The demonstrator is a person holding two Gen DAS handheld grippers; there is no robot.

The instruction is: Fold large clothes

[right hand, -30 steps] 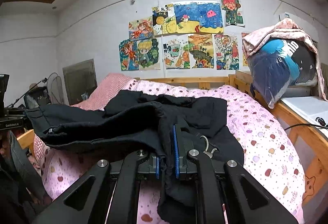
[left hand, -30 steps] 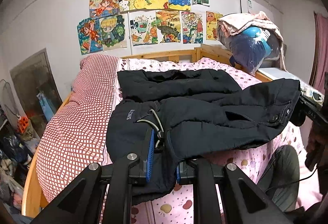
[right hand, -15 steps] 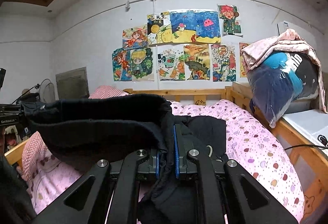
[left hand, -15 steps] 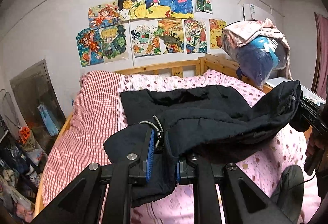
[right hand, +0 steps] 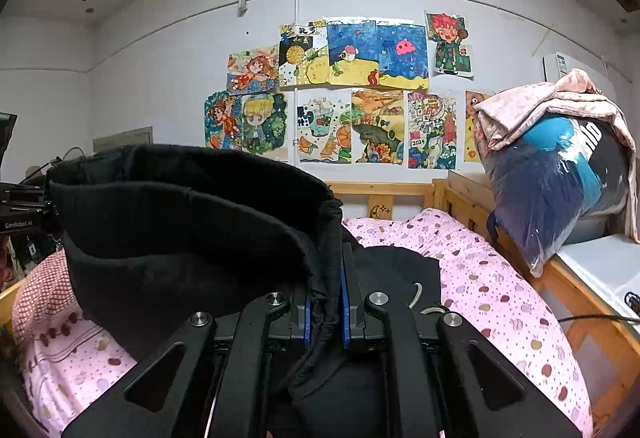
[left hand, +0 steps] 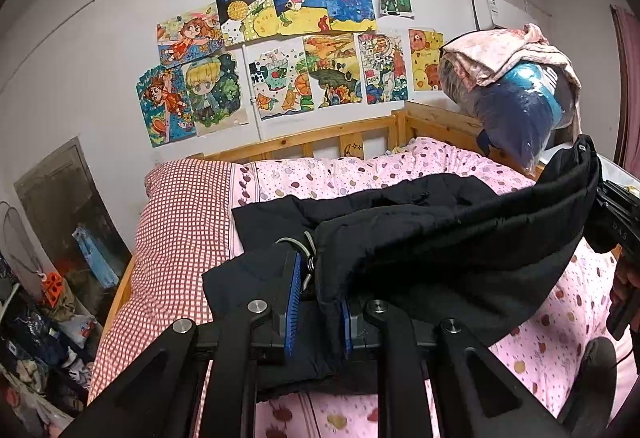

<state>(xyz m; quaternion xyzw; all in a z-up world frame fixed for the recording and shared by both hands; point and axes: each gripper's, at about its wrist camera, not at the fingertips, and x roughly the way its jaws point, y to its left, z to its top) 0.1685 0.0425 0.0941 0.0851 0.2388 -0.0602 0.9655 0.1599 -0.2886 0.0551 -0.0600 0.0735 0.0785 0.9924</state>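
Jacket [left hand: 440, 238] pinched inside both claws.

I see the jacket [left hand: 440, 234] stretched above the bed [left hand: 400, 169], pillow [left hand: 184, 222] to its left, bagged bundle [left hand: 516, 105] right, drawings [left hand: 280, 53] behind.
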